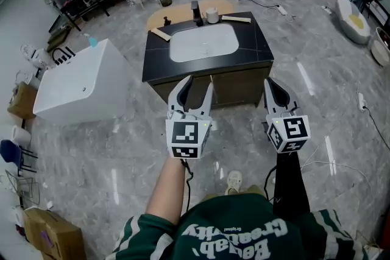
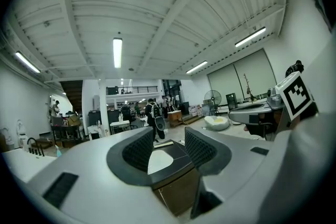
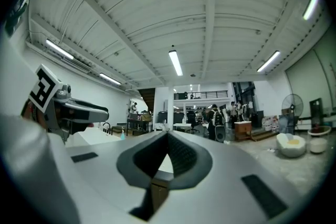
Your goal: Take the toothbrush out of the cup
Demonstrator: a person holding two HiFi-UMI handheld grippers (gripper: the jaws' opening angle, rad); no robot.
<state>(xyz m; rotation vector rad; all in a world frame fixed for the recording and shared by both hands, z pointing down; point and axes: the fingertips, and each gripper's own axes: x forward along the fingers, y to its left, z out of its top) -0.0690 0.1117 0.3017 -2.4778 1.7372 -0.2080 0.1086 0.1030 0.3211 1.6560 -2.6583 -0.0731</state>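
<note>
Person stands facing the near long edge of a black desk (image 1: 256, 49), both claws held out level in front and short of that edge. Left claw (image 1: 198, 85) (image 2: 169, 147) is released, jaws apart with nothing between them; through the gap its own view shows only the desk front and the sink (image 1: 203, 44). Right claw (image 1: 272, 85) (image 3: 167, 136) is clenched, tips meeting, empty. The two claws sit side by side, apart from each other. The sink fills the middle of the desk top, leaving narrow black margins at the near edge and both sides. The cup (image 1: 211, 14) stands upright at the far edge, just right of the faucet (image 1: 196, 12), behind the basin. The toothbrush is too small to make out in the cup, so I cannot tell its long axis or which way it points. A pale slim bar (image 1: 236, 19) lies flat right of the cup, running along the far edge; another pale bar (image 1: 161, 33) lies diagonal at the far left corner. The floor (image 1: 317, 106) is open on the desk's right, with cables (image 1: 365, 112) farther out. On the left, a white tub (image 1: 79, 85) stands near the desk with a gap of floor between them.
</note>
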